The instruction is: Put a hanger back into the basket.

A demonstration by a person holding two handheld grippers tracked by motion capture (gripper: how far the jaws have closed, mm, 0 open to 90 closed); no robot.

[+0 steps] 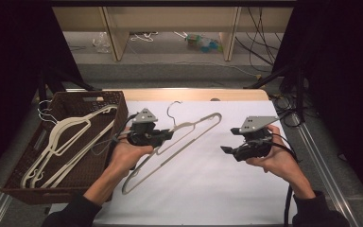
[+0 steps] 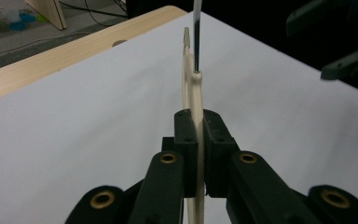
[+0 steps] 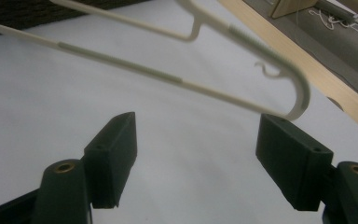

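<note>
A cream plastic hanger (image 1: 189, 142) with a metal hook hangs slanted just above the white sheet (image 1: 208, 189). My left gripper (image 1: 170, 135) is shut on it near the neck. In the left gripper view the pads of the left gripper (image 2: 198, 140) clamp the thin hanger (image 2: 196, 93) edge-on, with the metal hook rising above. My right gripper (image 1: 229, 140) is held to the right of the hanger's end, apart from it. In the right gripper view the right gripper (image 3: 196, 158) stands wide open and the hanger (image 3: 168, 77) crosses beyond the jaws, untouched.
A brown woven basket (image 1: 75, 97) stands at the left edge of the table and holds several more cream hangers (image 1: 71, 137). The table's wooden far edge (image 1: 194, 93) runs behind the sheet. Beyond it are the floor, cables and wooden posts.
</note>
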